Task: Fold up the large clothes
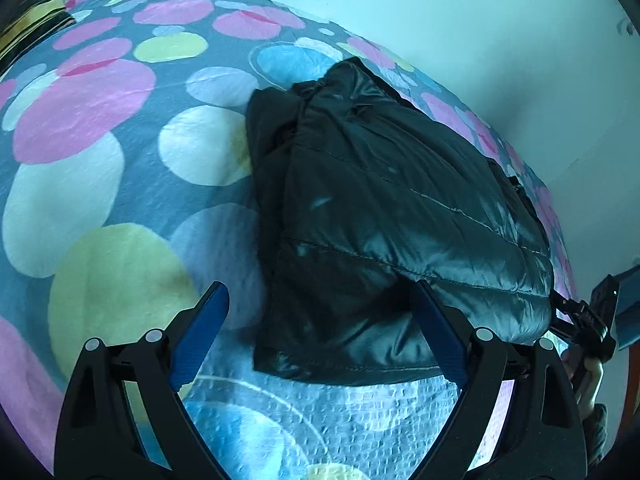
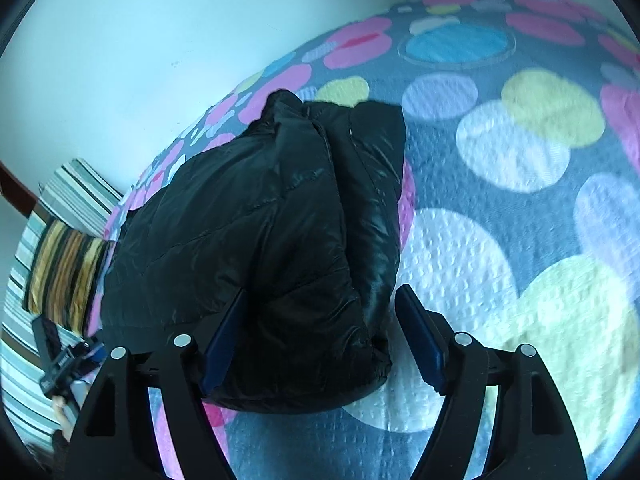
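Observation:
A black shiny puffer jacket lies folded into a thick bundle on a bed with a grey spotted bedspread. My left gripper is open, its blue pads apart; the right pad touches the jacket's near edge. In the right wrist view the jacket lies on the bedspread. My right gripper is open, its fingers either side of the bundle's near end. The right gripper shows at the right edge of the left wrist view; the left shows at the lower left of the right wrist view.
A pale wall runs along the bed's far side. Striped pillows lie at one end of the bed, also in the top left of the left wrist view. The person's hand shows at the right.

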### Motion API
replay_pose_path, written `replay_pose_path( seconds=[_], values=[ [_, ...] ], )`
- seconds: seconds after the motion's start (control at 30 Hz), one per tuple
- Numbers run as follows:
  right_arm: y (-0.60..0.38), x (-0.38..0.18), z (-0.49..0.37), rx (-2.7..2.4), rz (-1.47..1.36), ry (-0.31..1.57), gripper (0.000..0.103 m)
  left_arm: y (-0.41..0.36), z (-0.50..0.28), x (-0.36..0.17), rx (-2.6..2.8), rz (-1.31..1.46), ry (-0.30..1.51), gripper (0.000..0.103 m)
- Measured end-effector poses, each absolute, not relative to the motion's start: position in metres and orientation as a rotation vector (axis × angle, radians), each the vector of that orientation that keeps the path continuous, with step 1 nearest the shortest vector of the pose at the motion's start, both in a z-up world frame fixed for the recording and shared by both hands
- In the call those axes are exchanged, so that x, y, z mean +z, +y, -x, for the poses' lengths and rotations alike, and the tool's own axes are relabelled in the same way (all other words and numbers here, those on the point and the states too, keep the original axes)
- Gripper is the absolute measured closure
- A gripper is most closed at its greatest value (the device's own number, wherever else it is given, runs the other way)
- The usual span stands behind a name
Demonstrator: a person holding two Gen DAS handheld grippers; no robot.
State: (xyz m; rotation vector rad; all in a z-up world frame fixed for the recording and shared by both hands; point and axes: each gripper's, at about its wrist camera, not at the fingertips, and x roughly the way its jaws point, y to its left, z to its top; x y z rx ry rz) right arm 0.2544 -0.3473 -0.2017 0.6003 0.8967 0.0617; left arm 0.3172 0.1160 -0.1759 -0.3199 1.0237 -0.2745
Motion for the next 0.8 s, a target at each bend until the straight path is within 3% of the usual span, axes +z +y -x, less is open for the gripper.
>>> replay_pose_path(
  seconds=[0.13, 0.17, 0.2, 0.23, 0.27, 0.4, 0.5, 0.63, 0.8],
  values=[
    [-0.351, -0.213, -0.258, 0.086, -0.683, 0.911, 0.027, 0.106, -0.324, -0.182, -0.301, 0.308, 1.031, 0.011],
    [-0.351, -0.215, -0.259, 0.093, -0.699, 0.910, 0.027, 0.105, -0.325, -0.183, -0.306, 0.311, 1.032, 0.015],
    [-0.350, -0.216, -0.259, 0.096, -0.702, 0.909, 0.028, 0.104, -0.326, -0.184, -0.322, 0.318, 1.035, 0.030],
    [-0.349, -0.215, -0.259, 0.098, -0.698, 0.907, 0.030, 0.103, -0.326, -0.186, -0.343, 0.341, 1.042, 0.032],
    [-0.347, -0.215, -0.259, 0.110, -0.693, 0.901, 0.041, 0.102, -0.326, -0.187, -0.339, 0.346, 1.039, 0.036],
    [-0.343, -0.213, -0.259, 0.129, -0.704, 0.879, 0.061, 0.093, -0.321, -0.180, -0.356, 0.297, 1.011, 0.060],
    [-0.343, -0.209, -0.255, 0.147, -0.722, 0.854, 0.073, 0.088, -0.315, -0.170, -0.351, 0.255, 0.986, 0.071],
    [-0.339, -0.200, -0.248, 0.134, -0.706, 0.825, 0.077, 0.081, -0.306, -0.159, -0.343, 0.206, 0.965, 0.080],
    [-0.336, -0.194, -0.239, 0.122, -0.688, 0.816, 0.078, 0.078, -0.291, -0.149, -0.320, 0.165, 0.954, 0.082]
  ],
)
